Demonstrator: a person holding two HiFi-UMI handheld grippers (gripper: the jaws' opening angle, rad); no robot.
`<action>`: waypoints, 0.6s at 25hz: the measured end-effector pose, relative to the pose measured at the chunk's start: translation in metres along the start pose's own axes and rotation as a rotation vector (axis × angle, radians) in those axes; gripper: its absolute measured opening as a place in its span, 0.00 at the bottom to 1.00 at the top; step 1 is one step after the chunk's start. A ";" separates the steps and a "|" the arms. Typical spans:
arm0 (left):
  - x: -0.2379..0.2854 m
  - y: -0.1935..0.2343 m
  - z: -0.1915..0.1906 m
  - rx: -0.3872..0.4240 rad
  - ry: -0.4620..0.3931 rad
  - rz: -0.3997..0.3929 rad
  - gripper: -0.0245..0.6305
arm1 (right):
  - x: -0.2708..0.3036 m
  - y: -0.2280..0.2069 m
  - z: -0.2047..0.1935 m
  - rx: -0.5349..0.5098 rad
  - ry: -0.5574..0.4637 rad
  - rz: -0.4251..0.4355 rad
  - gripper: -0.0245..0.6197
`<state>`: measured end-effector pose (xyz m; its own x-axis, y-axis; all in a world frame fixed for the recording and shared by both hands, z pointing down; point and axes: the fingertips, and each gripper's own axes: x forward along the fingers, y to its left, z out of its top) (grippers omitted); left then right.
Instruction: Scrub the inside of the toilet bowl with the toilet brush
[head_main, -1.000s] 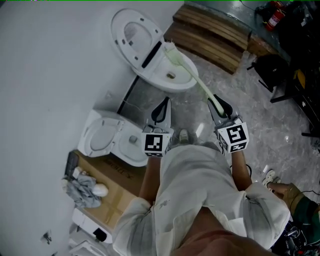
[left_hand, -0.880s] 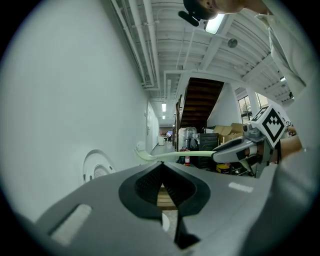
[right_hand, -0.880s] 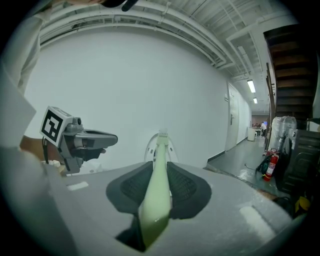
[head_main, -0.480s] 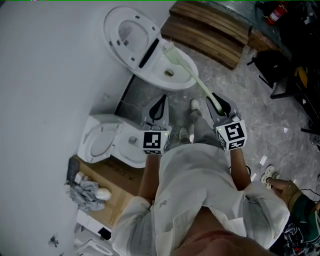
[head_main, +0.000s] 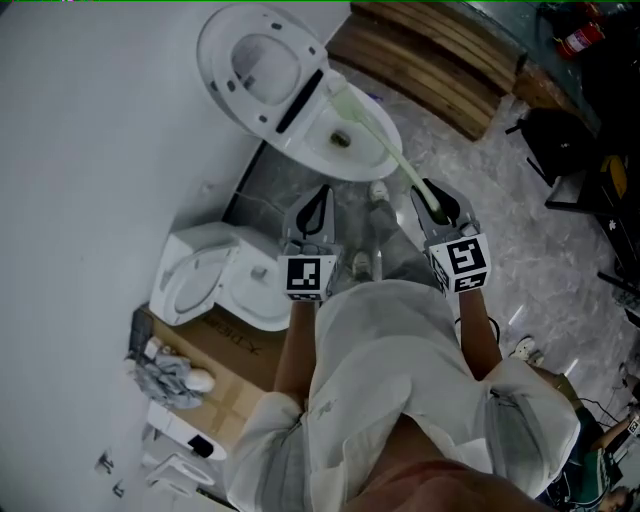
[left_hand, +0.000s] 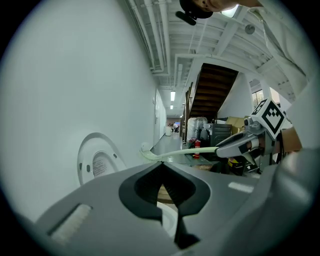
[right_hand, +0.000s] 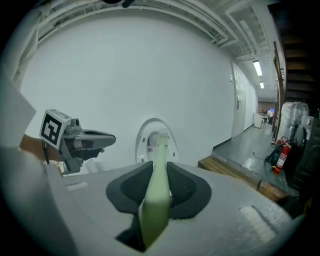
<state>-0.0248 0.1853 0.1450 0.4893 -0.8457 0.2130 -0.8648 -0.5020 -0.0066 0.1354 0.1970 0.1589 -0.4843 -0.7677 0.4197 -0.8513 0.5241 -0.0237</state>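
Note:
A white toilet stands by the wall with its lid (head_main: 262, 62) raised and its bowl (head_main: 372, 158) open. My right gripper (head_main: 428, 193) is shut on the pale green handle of the toilet brush (head_main: 385, 150). The brush head (head_main: 337, 98) reaches over the back of the bowl near the hinge. In the right gripper view the handle (right_hand: 156, 190) runs out between the jaws toward the lid (right_hand: 148, 131). My left gripper (head_main: 319, 212) is shut and empty, held short of the bowl. In the left gripper view the brush handle (left_hand: 187, 151) crosses ahead, held by the right gripper (left_hand: 240, 144).
A second white toilet (head_main: 212, 285) sits at the left on a cardboard box (head_main: 225, 365). A wooden pallet (head_main: 430, 60) lies behind the bowl. Dark equipment and a fire extinguisher (head_main: 578, 40) are at the right. The person's shoes (head_main: 377, 193) stand just before the bowl.
The person has stepped closer, so the toilet sits higher in the head view. Both grippers keep their grip states, and the brush head stays over the bowl's back.

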 end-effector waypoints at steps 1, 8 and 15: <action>0.009 0.004 -0.003 -0.009 0.012 0.011 0.07 | 0.009 -0.007 -0.001 0.002 0.016 0.009 0.18; 0.075 0.025 -0.020 -0.062 0.075 0.066 0.07 | 0.067 -0.058 -0.019 0.006 0.133 0.070 0.18; 0.125 0.039 -0.044 -0.095 0.128 0.111 0.07 | 0.113 -0.091 -0.040 0.017 0.215 0.141 0.18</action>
<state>-0.0026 0.0682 0.2143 0.3776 -0.8620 0.3383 -0.9223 -0.3827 0.0541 0.1661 0.0773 0.2451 -0.5463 -0.5905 0.5941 -0.7825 0.6128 -0.1104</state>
